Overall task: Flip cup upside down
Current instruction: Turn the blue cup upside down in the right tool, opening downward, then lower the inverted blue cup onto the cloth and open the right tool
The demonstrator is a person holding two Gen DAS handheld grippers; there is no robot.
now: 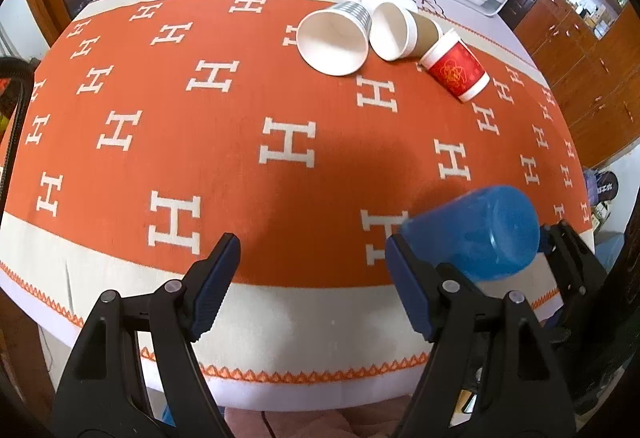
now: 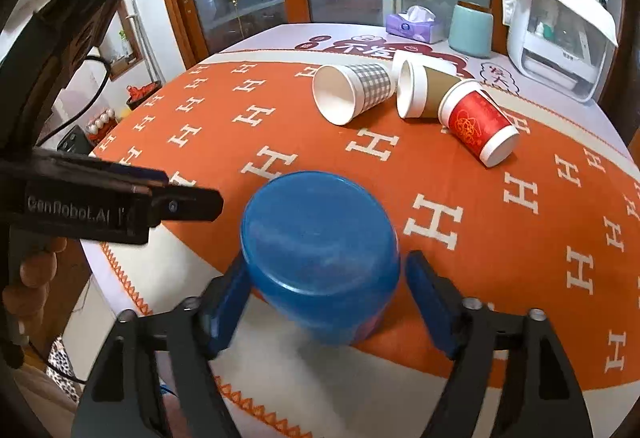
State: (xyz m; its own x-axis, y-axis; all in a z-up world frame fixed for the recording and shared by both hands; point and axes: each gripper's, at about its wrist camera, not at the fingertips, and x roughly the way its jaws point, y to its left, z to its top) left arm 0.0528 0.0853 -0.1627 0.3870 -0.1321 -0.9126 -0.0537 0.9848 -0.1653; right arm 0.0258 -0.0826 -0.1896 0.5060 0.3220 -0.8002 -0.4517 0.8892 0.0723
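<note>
Four cups on the orange H-patterned tablecloth (image 2: 500, 230); one is the task's own

Blue cup (image 2: 320, 258): translucent plastic, base turned up and toward the right wrist camera, mouth down, tilted, at the near edge of the cloth. Whether the rim touches the cloth cannot be told; its lower edge is blurred.

Right gripper (image 2: 326, 302): jaws to either side of the blue cup's lower body. Left pad looks pressed to the wall, right pad shows a slight gap. Whether it is clenched on the cup or just released cannot be told.

Left gripper (image 1: 312, 278): jaws wide apart, holding nothing, hovering over the near border, beside the blue cup.

Plaid paper cup (image 2: 352, 91), brown-sleeved paper cup (image 2: 420, 93), red paper cup (image 2: 476, 121): all on their sides, clustered at the far side, well apart from the blue cup.

Risks, as judged:
- Letting go while the cup is tilted: it may tip onto its side or roll
- Near table edge: a roll could carry it off
- Soft cloth may bunch under the rim
</note>
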